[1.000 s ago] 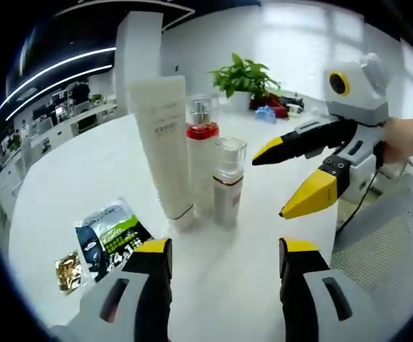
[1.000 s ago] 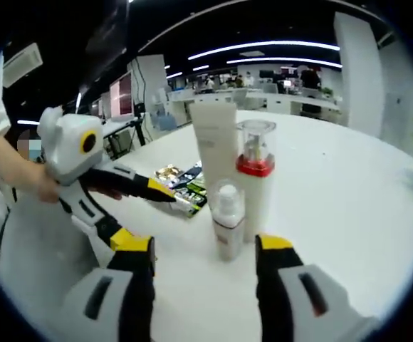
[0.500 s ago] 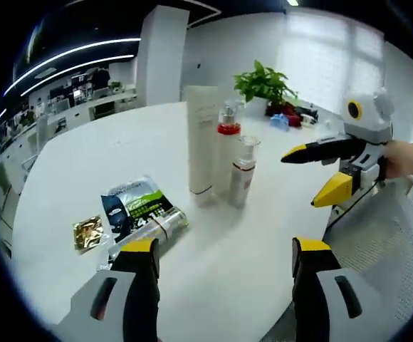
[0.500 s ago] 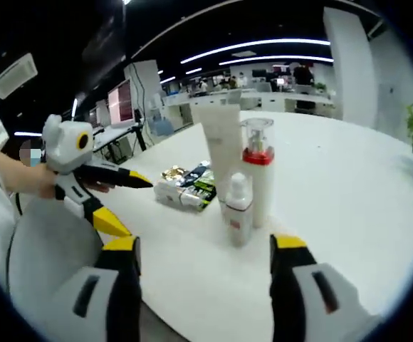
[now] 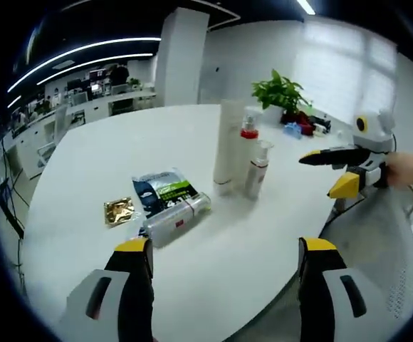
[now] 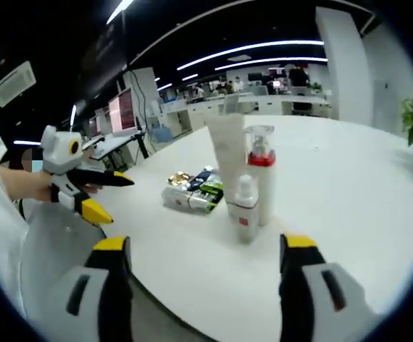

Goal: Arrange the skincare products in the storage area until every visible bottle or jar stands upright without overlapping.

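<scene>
Three products stand close together on the white round table: a tall white tube, a bottle with a red collar and a small clear-capped bottle. From the other side they appear as the tube, the red-collar bottle and the small bottle. A clear bottle lies on its side beside a green-black sachet and a gold sachet. My left gripper is open and empty, well back from them. My right gripper is also open and empty, near the table edge.
The right gripper, held by a hand, shows at the table's right edge. The left gripper shows at the left. A potted plant and small items stand at the far side. A grey mesh chair sits by the table edge.
Both views have pulled back from the standing products, which now look smaller and farther. The lying bottle and sachets have come fully into the left gripper view. Both grippers stay open.
</scene>
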### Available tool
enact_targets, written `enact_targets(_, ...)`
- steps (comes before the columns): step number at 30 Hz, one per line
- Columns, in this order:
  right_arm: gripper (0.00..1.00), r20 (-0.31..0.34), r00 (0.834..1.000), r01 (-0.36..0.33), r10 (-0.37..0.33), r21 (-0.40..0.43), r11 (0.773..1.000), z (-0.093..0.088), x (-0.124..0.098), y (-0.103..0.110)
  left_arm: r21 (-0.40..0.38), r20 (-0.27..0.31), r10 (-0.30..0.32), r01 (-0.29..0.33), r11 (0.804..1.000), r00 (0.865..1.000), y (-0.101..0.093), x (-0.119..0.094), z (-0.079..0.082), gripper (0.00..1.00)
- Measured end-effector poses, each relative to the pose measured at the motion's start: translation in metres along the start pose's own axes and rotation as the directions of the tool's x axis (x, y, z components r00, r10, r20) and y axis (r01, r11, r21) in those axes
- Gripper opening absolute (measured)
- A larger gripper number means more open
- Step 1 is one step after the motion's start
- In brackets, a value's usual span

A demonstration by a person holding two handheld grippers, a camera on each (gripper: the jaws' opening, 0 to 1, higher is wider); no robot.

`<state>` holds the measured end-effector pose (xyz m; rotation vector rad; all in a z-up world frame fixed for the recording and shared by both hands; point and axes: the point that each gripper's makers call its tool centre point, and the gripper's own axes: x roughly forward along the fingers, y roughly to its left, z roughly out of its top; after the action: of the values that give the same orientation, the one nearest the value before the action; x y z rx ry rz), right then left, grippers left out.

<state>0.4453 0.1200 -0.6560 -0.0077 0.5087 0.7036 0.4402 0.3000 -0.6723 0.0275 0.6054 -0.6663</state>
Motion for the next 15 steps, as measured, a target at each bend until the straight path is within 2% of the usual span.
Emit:
enact_targets(8,0.9,0.016,1.0,0.012,-0.012,0.004,1.0,0.004,-0.011,0.004,-0.03,0.011,0.023,-0.023,0.999,1.0,0.006,-0.022,-0.001,0.89)
enact_targets(15,0.95,0.034,0.999,0.028,-0.028,0.011,1.0,0.008,-0.016,0.005,-0.019,0.01,0.035,-0.035,0.999,0.999,0.008,-0.034,-0.004,0.95)
